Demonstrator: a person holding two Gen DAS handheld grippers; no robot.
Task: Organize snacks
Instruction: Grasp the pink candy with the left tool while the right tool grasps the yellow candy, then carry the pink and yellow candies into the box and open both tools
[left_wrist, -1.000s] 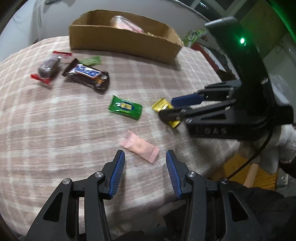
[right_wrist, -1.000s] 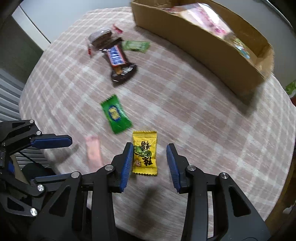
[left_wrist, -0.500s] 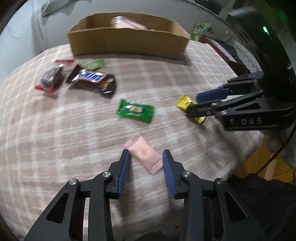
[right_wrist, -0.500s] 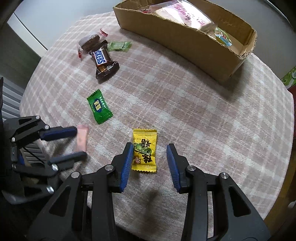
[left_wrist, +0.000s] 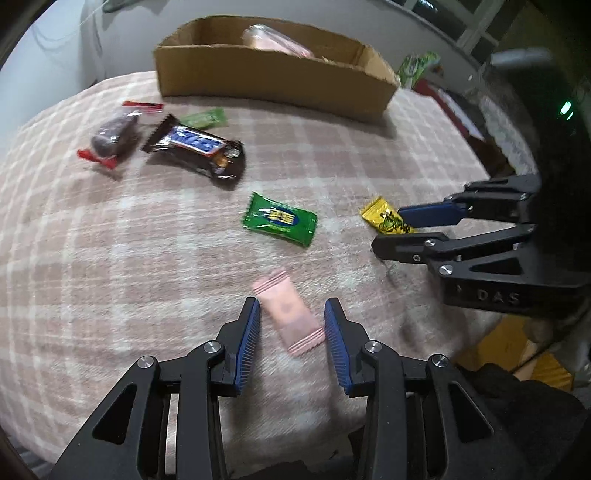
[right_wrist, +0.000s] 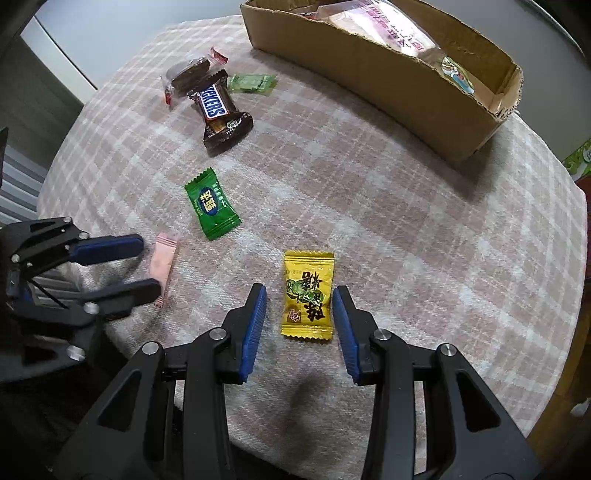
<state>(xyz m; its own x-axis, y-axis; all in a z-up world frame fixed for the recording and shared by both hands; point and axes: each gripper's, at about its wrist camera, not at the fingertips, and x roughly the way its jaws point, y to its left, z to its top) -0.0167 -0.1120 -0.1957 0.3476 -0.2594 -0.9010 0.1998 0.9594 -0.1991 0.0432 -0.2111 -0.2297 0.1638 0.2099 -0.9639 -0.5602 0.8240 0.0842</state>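
A home room, by its furnishings. The worktop (right_wrist: 424, 229) is round and covered by a soft pink-and-white plaid cloth (left_wrist: 110, 258). A plain cardboard box (left_wrist: 273, 79) stands at the top of the frame, a pale wall (left_wrist: 66, 48) in the upper left behind it. Loose wrapped sweets (right_wrist: 212, 206) and a chocolate bar (right_wrist: 218, 110) lie scattered across the cloth, household snacks rather than shop stock.

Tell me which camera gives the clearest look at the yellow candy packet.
The right wrist view: the yellow candy packet lies flat, sharp and whole between the right gripper fingers, print readable. The left wrist view shows only one end of it, behind the right gripper's fingers.
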